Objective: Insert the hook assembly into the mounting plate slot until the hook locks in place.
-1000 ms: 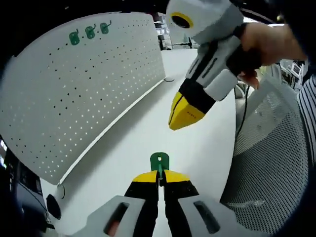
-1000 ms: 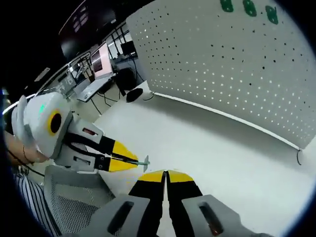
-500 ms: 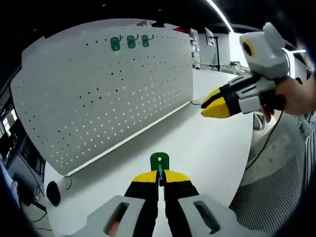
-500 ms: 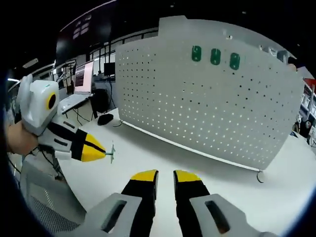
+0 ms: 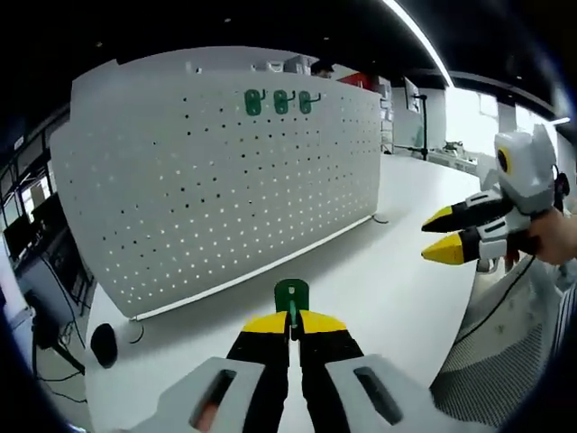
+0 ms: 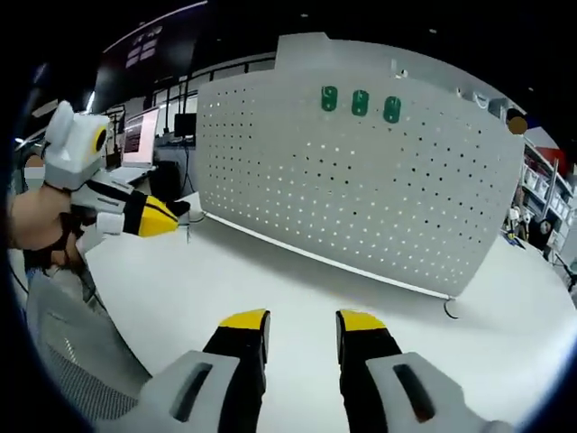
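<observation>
In the left gripper view, the left gripper [image 5: 290,327], with yellow-tipped black jaws, is seen closed on a small green plastic hook piece with a thin metal shank [image 5: 291,296], which stands upright just above the jaw tips. Beyond the tips, a flat white tabletop [image 5: 379,280] is spread out. Farther ahead, a large white perforated metal mounting board [image 5: 216,171] stands upright on the table, well apart from the held hook. Three green hooks of the same kind [image 5: 280,102] are seen fixed in a row near the board's top edge. To the right of the left gripper's jaws, the right gripper [image 5: 449,234] is held in a person's hand [image 5: 554,242] over the table edge, its two yellow tips parted.

In the right gripper view, the right gripper [image 6: 302,322] is shown with its jaws spread wide and nothing between them. The same board [image 6: 361,189] stands ahead, with the three mounted hooks [image 6: 360,102] near its top. To the left of the jaws, the left gripper [image 6: 160,217] is held in a hand [image 6: 41,221], with the hook seen as a thin sliver at its tip, near the board's lower left corner. A grey mesh chair back [image 6: 63,352] is seen at the lower left.
</observation>
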`<state>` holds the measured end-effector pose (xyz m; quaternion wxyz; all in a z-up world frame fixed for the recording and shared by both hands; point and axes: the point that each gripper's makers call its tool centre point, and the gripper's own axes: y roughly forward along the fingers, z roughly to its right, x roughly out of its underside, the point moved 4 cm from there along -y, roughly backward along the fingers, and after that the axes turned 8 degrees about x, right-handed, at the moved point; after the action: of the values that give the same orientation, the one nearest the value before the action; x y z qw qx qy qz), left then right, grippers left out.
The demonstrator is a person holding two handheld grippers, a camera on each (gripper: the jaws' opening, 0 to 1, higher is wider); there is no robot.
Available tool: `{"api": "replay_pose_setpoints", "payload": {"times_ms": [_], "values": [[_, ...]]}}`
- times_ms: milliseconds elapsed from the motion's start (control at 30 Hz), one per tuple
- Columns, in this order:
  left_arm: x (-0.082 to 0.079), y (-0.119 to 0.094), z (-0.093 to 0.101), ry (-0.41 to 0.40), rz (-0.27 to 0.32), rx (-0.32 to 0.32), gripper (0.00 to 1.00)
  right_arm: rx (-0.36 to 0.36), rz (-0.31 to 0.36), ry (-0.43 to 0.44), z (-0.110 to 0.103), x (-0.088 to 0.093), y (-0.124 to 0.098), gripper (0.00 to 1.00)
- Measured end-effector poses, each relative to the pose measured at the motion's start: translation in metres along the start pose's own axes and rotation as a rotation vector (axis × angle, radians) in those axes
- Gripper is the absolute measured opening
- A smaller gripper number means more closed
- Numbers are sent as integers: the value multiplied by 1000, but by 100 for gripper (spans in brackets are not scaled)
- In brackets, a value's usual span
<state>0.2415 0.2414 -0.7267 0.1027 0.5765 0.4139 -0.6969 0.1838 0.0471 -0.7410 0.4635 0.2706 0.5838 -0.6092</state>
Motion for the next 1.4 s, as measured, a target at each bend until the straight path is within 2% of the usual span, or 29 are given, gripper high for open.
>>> {"api": "replay_pose_setpoints", "payload": {"times_ms": [67,233,467,533,567,700,867,1033,1167,1333,1400], "values": [[-4,2,-3,-12,14,-11,2,-7,-13,-32,-3,6,-2,29],[-17,5,-9,-45,56,-47,2,2,-2,-30,-3,12,-8,35],[-34,9,-13,-67,107,-88,2,46,6,-50,0,19,-13,40],[-38,9,-16,-98,131,-112,2,17,31,1,-3,18,-15,41],[-41,11,-19,-123,144,-123,2,8,23,13,-4,20,-16,42],[-52,15,-23,-139,169,-146,2,26,22,-15,-4,26,-18,45],[-60,17,-28,-145,187,-159,2,51,28,-16,-1,26,-19,50],[-64,18,-32,-142,196,-180,2,85,47,-65,5,23,-20,53],[-71,20,-34,-137,209,-193,2,106,58,-74,8,23,-21,60],[-80,24,-38,-132,216,-224,2,122,95,-51,12,20,-23,60],[-85,26,-40,-145,230,-235,2,132,70,-76,12,24,-20,59]]}}
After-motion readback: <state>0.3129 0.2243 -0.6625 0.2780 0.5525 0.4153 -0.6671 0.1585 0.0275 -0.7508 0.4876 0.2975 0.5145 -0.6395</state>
